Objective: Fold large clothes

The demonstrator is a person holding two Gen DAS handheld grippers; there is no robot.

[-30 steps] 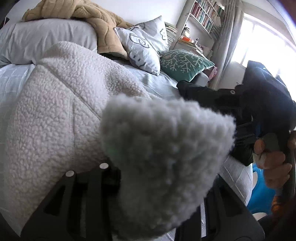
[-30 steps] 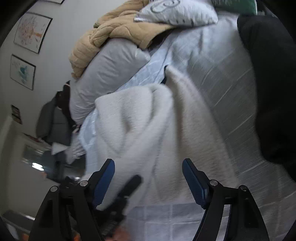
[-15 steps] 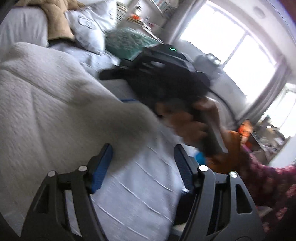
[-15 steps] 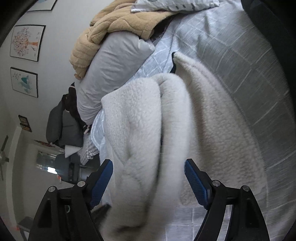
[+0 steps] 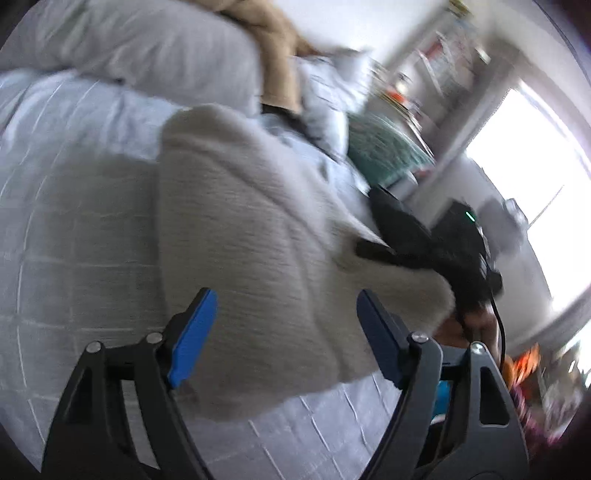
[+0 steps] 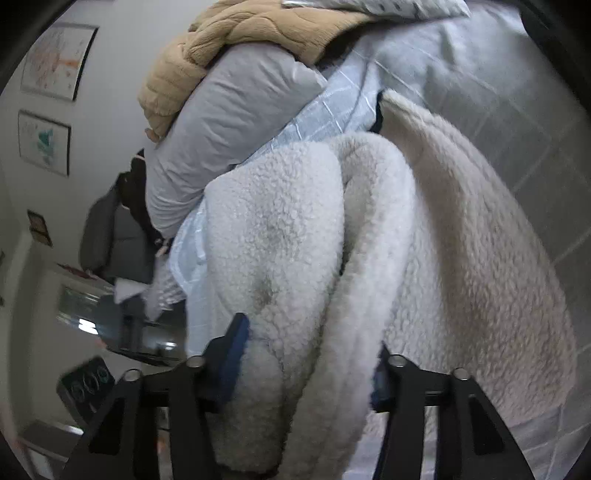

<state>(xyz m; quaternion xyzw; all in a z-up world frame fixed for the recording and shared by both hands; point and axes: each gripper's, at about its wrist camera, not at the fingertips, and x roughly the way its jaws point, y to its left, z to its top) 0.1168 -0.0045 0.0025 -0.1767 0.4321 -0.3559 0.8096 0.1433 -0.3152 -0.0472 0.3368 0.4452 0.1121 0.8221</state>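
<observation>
A cream fleece jacket [image 5: 251, 236] lies partly folded on the grey checked bed cover [image 5: 74, 229]. My left gripper [image 5: 284, 336] is open and empty, just above the jacket's near edge. The right gripper shows in the left wrist view as a black body [image 5: 458, 243] at the jacket's right edge. In the right wrist view the jacket [image 6: 288, 229] is bunched into thick folds. My right gripper [image 6: 306, 362] has its jaws closing around a thick fold, with fleece filling the gap between the blue pads [image 6: 232, 354].
A grey pillow [image 5: 155, 48], a tan blanket [image 6: 236, 33], patterned cushions and a green cushion [image 5: 384, 155] lie at the head of the bed. A bookshelf and a bright window [image 5: 546, 192] are to the right. Framed pictures [image 6: 44, 144] hang on the wall.
My left gripper has let go of the fleece fold and drawn back, open. My right gripper has moved in onto the bunched fold and its jaws have narrowed around it.
</observation>
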